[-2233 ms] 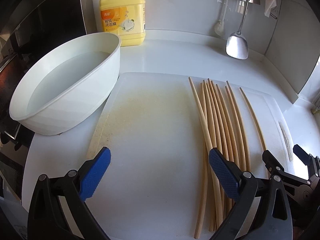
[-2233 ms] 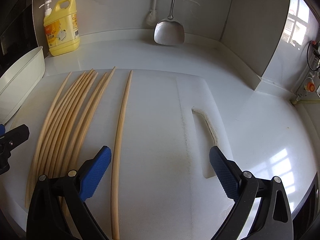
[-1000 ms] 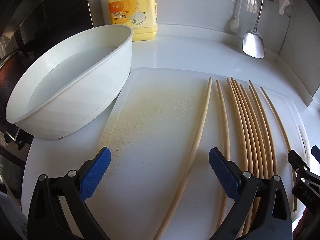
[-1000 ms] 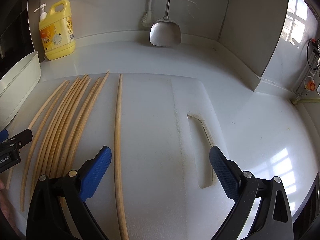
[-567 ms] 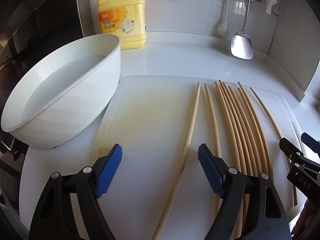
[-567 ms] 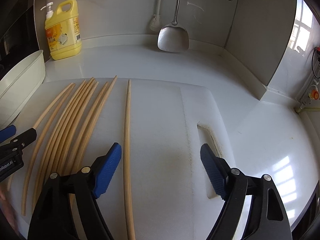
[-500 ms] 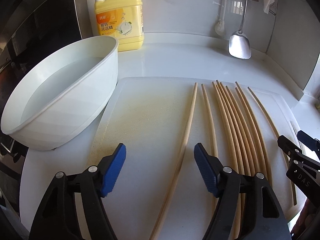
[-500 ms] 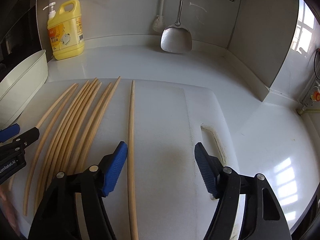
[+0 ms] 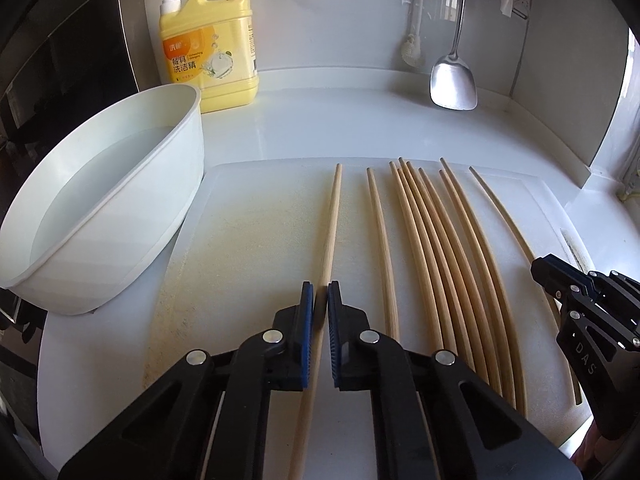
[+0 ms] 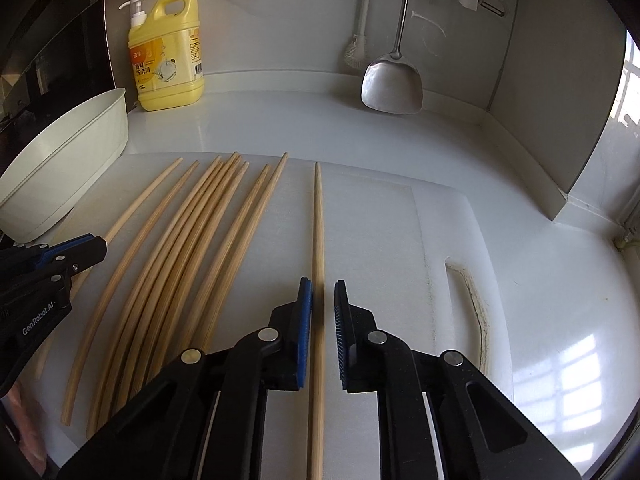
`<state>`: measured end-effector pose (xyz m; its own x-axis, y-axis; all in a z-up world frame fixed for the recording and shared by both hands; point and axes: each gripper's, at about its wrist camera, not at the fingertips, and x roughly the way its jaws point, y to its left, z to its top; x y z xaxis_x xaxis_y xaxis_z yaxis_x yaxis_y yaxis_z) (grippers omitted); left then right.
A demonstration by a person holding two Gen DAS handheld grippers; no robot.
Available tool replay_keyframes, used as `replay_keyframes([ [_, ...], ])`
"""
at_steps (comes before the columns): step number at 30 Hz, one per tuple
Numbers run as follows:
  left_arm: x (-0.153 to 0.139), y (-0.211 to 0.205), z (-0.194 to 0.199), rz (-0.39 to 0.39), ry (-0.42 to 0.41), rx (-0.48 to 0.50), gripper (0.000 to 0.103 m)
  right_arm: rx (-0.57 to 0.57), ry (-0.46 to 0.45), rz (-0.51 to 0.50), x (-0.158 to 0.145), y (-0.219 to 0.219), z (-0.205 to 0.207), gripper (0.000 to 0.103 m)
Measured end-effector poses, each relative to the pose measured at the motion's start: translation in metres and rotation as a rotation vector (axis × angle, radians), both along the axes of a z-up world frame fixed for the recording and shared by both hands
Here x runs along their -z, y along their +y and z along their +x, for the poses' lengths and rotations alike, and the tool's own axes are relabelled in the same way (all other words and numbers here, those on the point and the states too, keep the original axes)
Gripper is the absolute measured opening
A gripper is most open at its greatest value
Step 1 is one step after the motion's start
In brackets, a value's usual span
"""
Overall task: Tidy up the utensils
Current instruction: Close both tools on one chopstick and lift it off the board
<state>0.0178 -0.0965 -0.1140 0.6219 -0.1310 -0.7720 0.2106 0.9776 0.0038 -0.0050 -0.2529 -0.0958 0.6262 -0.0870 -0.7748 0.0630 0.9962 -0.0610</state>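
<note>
Several long bamboo chopsticks (image 9: 432, 240) lie side by side on a white cutting board (image 9: 260, 220). My left gripper (image 9: 321, 288) is closing tight on the leftmost chopstick (image 9: 334, 216), which runs between its blue pads and lies apart from the bunch. In the right wrist view my right gripper (image 10: 320, 286) is closing on the rightmost chopstick (image 10: 318, 220), also set apart from the bunch (image 10: 200, 220). The other gripper shows at the edge of each view: the right gripper (image 9: 560, 280) and the left gripper (image 10: 92, 248).
A white basin (image 9: 120, 184) holding water stands left of the board. A yellow detergent bottle (image 9: 208, 52) stands at the back wall. A metal spatula (image 9: 454, 84) and a brush (image 9: 412, 52) hang there. The board's handle slot (image 10: 468, 292) lies right of my right gripper.
Both grippers went from wide open to shut, each around an outer chopstick. The leftmost chopstick lay with the bunch at first and then stood apart from it.
</note>
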Motion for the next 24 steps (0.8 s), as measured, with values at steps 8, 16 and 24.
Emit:
replay_keyframes([
  [8, -0.002, 0.013, -0.001, -0.078, 0.045, 0.001, 0.007, 0.011, 0.0, 0.07, -0.001, -0.008, -0.004, 0.006],
  [16, -0.01, 0.022, -0.004, -0.136, 0.064, -0.007, 0.007, 0.029, 0.006, 0.133, -0.006, -0.015, -0.014, 0.006],
  [24, -0.038, 0.022, -0.015, -0.154, 0.06, -0.007, 0.007, 0.012, -0.01, 0.15, -0.029, -0.008, -0.018, 0.006],
])
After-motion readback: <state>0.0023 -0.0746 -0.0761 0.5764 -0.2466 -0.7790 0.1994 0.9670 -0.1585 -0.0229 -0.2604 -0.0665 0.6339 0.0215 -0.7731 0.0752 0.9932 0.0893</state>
